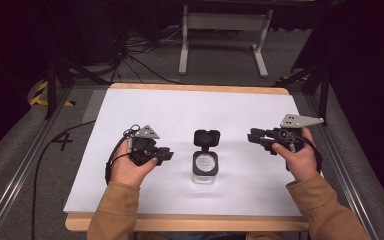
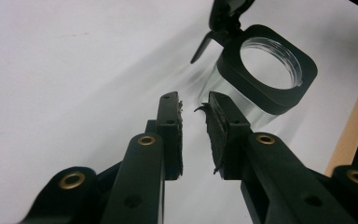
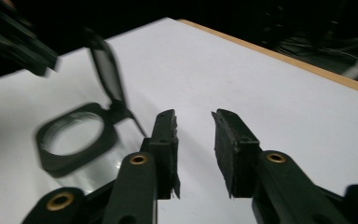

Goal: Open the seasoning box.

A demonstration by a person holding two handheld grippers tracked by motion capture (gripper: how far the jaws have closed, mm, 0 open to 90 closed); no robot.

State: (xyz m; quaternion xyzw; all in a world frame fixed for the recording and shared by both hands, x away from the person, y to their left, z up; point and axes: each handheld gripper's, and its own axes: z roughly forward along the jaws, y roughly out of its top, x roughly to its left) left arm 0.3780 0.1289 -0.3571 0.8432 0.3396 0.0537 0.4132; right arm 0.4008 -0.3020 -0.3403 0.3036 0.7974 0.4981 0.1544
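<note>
L gripper (image 1: 166,154): jaws apart, narrow gap, nothing btwn; worn pads (image 2: 215,122) bare. Tips aim right toward clear jar (image 1: 205,166), near it, not touching. L hand (image 1: 132,167) wraps body from below, forearm in tan sleeve.

R gripper (image 1: 252,136): jaws apart, wider gap, empty. Tips aim left toward jar, well apart from it. R hand (image 1: 297,157) grips from below, held higher than L.

Jar upright, mid white sheet (image 1: 180,112), btwn grippers; black square collar, flip lid (image 1: 206,137) open, tilted back.
</note>
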